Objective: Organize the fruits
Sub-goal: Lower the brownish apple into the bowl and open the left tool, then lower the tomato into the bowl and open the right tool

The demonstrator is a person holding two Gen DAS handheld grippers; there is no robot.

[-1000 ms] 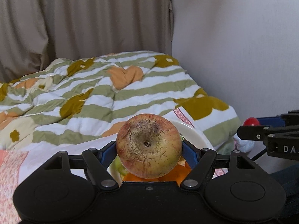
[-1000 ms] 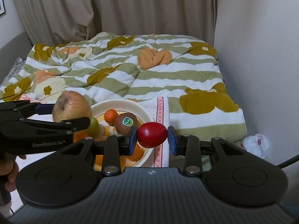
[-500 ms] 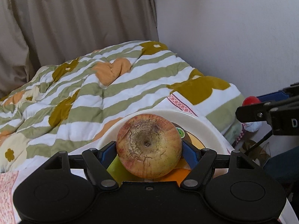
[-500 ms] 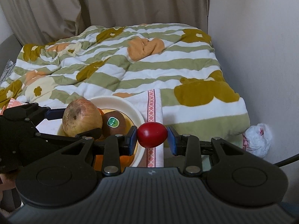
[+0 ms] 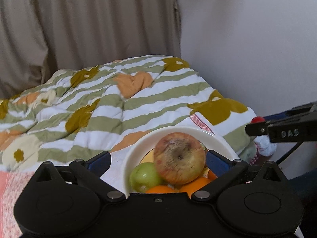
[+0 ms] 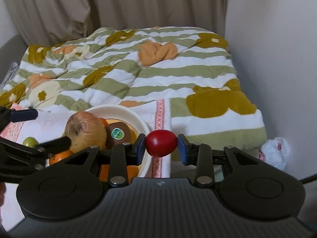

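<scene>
apple (image 5: 179,157) between spread jaws, in bowl (image 5: 221,140)

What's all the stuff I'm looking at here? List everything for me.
apple: one, red-yellow, atop the fruit in the bowl, between the open left fingers
green fruit: one, in the bowl, left of the apple
oranges: at least two, under the apple
kiwi: one, brown, green sticker, right of the apple
bowl: one, cream, on the towel
red tomato: one, in the right gripper
towel: white, pink border, under the bowl
quilt: striped green-white, flowered
curtain: beige, behind
plastic bag: white, by the wall
left gripper: black, blue pads
right gripper: black, blue pads
</scene>
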